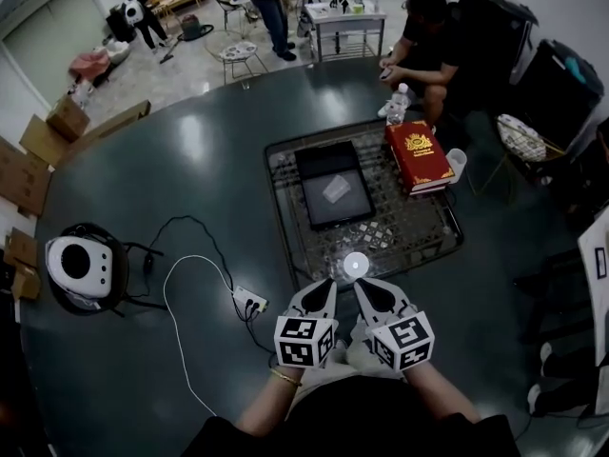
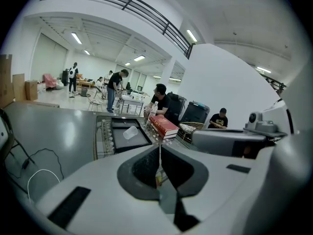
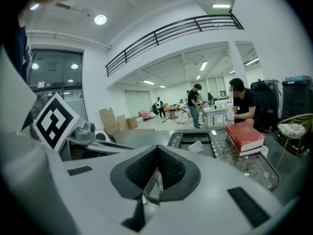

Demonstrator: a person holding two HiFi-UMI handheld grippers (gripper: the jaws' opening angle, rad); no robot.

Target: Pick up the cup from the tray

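Clear plastic cup [image 1: 336, 189] toppled on black rectangular tray [image 1: 326, 163], ahead of left tongs [image 1: 326, 287], right tongs [image 1: 366, 288]: both closed, empty, pre-reach.

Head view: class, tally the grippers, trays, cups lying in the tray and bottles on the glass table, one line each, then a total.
Grippers: 2, left gripper, right gripper
Trays: 1, black tray
Cups: 1, clear cup
Bottles: 1, plastic bottle
Total: 5
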